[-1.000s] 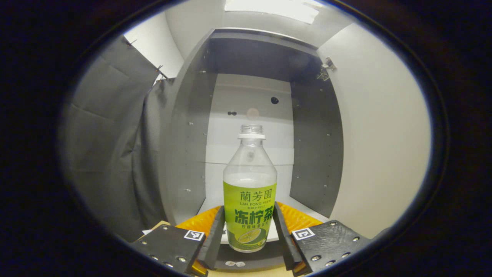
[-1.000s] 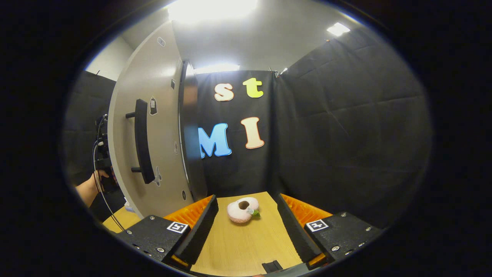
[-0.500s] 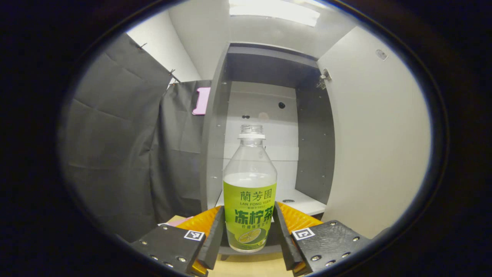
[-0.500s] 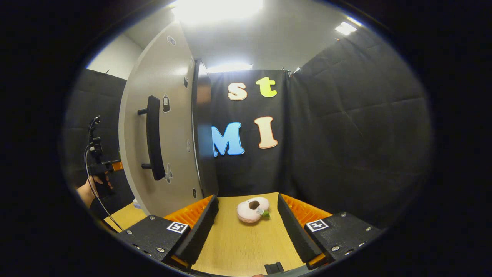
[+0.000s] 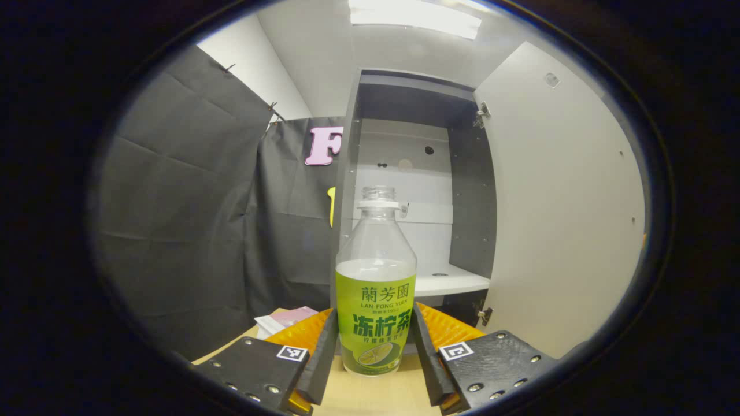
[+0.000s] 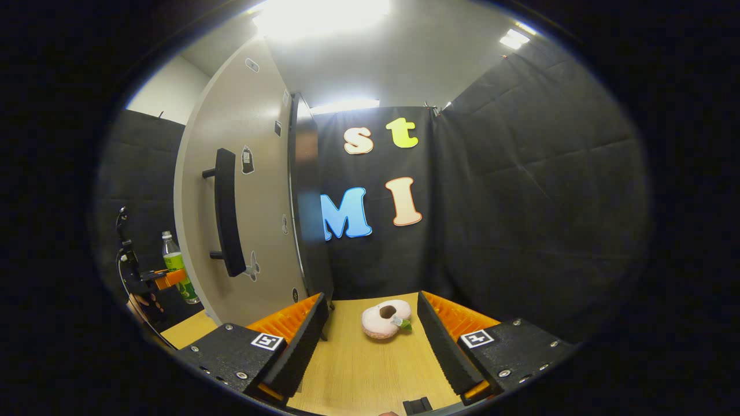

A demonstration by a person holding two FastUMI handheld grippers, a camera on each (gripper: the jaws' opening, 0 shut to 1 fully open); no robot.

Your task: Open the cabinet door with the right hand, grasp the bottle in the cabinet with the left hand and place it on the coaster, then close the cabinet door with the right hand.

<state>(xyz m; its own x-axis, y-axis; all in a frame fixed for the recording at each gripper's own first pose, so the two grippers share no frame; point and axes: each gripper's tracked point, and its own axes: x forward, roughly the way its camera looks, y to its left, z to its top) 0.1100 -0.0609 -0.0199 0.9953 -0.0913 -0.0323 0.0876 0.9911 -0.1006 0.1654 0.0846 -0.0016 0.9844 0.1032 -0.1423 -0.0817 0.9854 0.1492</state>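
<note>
A clear bottle (image 5: pixel 376 289) with a green label and no cap stands upright between the fingers of my left gripper (image 5: pixel 374 346), which is shut on it, in front of the open cabinet (image 5: pixel 416 190). In the right gripper view the same bottle (image 6: pixel 178 271) appears far left, held by the left gripper (image 6: pixel 165 280) beside the open door (image 6: pixel 243 202) with its dark bar handle (image 6: pixel 225 211). My right gripper (image 6: pixel 373 346) is open over the wooden table, with nothing between its fingers.
The cabinet door (image 5: pixel 555 208) stands open at the right of the left gripper view. A pink doughnut-shaped plush toy (image 6: pixel 386 319) lies on the wooden table (image 6: pixel 370 370) ahead of the right gripper. Some papers (image 5: pixel 283 319) lie left of the cabinet base.
My left gripper has drawn back out of the cabinet with the bottle in it; the cabinet now looks farther away. The right gripper has shifted slightly, and the bottle has come into its view.
</note>
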